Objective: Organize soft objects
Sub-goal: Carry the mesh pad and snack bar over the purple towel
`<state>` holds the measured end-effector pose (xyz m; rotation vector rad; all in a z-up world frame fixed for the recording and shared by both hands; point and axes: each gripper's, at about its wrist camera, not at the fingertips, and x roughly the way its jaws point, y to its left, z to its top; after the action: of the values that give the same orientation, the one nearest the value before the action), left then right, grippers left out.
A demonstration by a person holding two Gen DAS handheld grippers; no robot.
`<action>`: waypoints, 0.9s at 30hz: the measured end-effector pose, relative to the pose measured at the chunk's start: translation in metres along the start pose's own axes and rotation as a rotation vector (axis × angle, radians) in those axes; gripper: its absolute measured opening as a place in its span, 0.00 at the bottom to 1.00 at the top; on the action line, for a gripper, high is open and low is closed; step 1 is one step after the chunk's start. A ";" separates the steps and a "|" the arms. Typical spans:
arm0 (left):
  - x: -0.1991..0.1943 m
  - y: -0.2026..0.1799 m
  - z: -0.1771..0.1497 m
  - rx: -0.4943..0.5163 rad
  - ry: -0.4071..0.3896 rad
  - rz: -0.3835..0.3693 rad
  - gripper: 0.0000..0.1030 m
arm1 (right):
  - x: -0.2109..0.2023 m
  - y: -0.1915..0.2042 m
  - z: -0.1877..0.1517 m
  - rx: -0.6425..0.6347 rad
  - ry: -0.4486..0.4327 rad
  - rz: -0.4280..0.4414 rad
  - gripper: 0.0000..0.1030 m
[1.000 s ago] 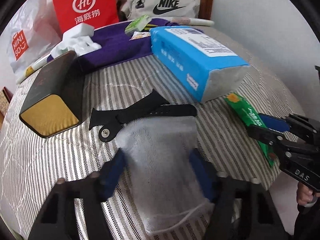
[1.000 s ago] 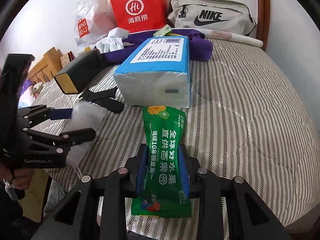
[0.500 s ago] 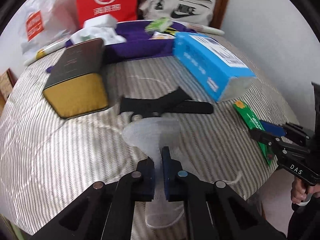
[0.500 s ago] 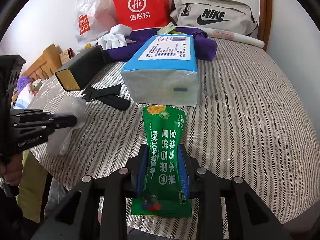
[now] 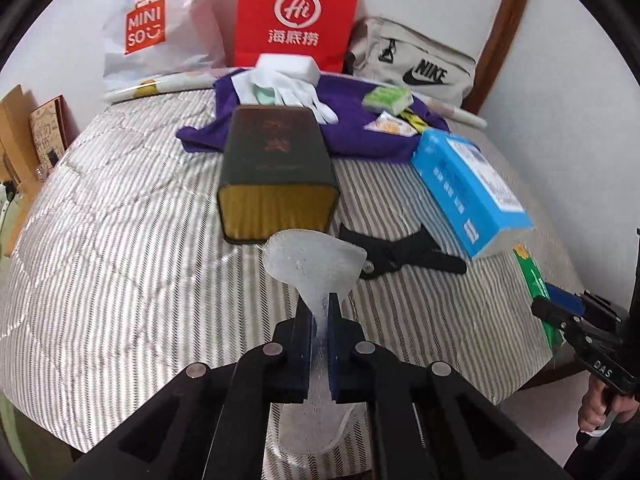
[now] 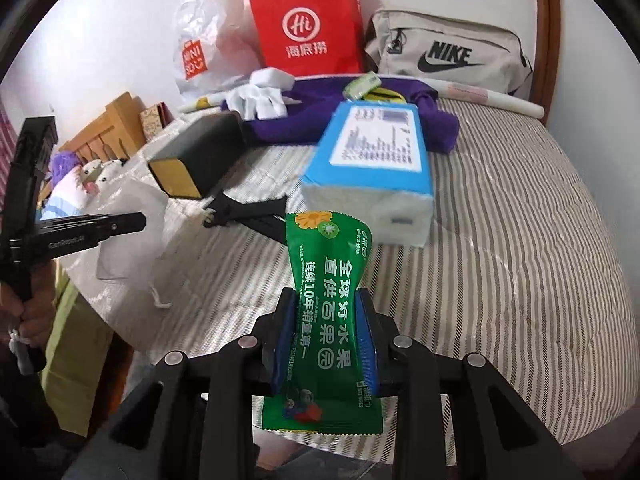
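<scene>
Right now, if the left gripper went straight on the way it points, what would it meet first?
Probably the dark box with the gold end. The left gripper is shut on a white mesh pouch, and the box lies just beyond the pouch's flared top. Depth is unclear; the black strap lies slightly right of that line.

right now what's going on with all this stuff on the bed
A person is sorting items on a striped bed with a handheld gripper in each hand. The left gripper is shut on a white face mask, lifted clear of the cover. The right gripper is clamped on a green wet-wipes packet, also raised. The blue tissue pack and black watch strap lie untouched.
</scene>
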<state>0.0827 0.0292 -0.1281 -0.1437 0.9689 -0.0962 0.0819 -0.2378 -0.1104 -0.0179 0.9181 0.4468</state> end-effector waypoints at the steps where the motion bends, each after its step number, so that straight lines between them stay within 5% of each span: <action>1: -0.003 0.001 0.003 -0.005 -0.007 -0.003 0.07 | -0.003 0.002 0.002 -0.007 -0.010 0.010 0.28; 12: -0.023 0.000 0.038 -0.012 -0.054 -0.052 0.07 | -0.024 0.015 0.044 -0.039 -0.087 0.060 0.29; 27: -0.020 0.010 0.103 -0.034 -0.090 -0.067 0.07 | -0.004 -0.006 0.110 -0.029 -0.101 0.053 0.29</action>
<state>0.1568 0.0503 -0.0555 -0.2100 0.8761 -0.1336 0.1661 -0.2225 -0.0410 0.0026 0.8141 0.5057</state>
